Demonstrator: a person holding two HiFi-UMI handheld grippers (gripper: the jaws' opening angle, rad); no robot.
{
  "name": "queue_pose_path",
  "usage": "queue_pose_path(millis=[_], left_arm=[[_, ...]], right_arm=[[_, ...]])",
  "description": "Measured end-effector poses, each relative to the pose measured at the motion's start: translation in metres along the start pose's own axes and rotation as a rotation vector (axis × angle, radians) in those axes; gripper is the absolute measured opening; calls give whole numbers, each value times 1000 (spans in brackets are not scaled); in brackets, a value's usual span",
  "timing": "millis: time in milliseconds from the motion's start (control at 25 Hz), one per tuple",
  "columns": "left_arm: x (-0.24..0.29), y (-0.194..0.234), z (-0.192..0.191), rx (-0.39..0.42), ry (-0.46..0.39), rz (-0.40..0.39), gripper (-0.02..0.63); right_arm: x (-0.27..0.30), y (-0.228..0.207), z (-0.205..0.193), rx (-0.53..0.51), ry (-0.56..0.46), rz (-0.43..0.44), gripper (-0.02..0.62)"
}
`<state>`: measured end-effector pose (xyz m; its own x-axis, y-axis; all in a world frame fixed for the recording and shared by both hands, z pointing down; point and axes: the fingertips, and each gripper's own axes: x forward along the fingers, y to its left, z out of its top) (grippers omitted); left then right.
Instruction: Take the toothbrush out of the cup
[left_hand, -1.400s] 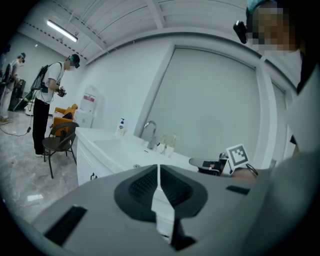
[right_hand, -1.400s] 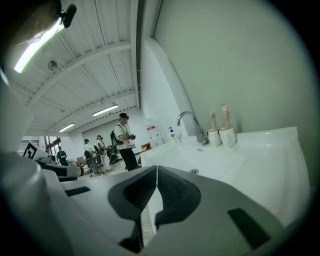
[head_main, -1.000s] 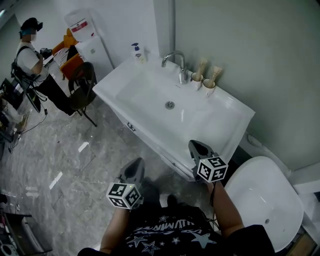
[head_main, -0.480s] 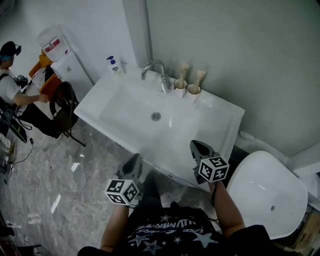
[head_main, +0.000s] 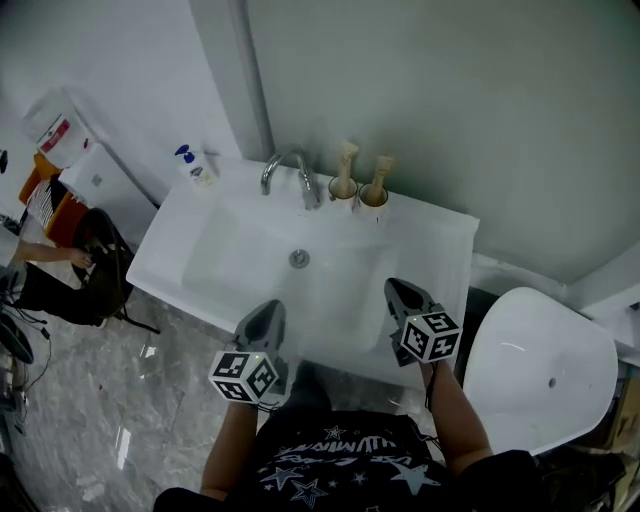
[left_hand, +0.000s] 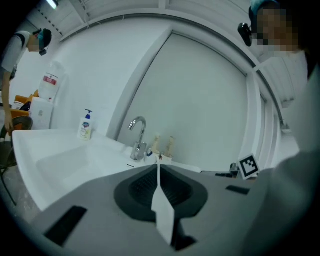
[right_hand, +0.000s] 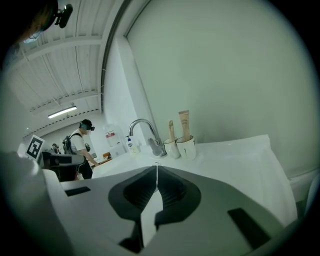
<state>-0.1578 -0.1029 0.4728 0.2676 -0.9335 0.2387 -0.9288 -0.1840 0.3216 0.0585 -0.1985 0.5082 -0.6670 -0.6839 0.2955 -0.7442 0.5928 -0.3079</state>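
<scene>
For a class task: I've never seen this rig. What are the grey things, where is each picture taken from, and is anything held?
No robot: a person holds tongs in each hand. One picture looks down from a camera on the person's head; the others ride on the left tongs and right tongs. On the washbasin stand a tap, a soap bottle and two cups, each holding a pale upright item. Both tongs are shut, empty, and short of the cups.
</scene>
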Motion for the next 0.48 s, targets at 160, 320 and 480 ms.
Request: queue_pose_path(millis=[160, 320, 480], left_arm=[[26, 14, 17, 17, 22, -67, 28], [49, 27, 27, 31, 49, -127, 28], [72, 39, 37, 50, 68, -182, 28]], right_arm=[[13, -6, 13, 21, -23, -66, 14], [22, -8, 17, 31, -35, -126, 14], [28, -13, 22, 45, -49, -187, 14]])
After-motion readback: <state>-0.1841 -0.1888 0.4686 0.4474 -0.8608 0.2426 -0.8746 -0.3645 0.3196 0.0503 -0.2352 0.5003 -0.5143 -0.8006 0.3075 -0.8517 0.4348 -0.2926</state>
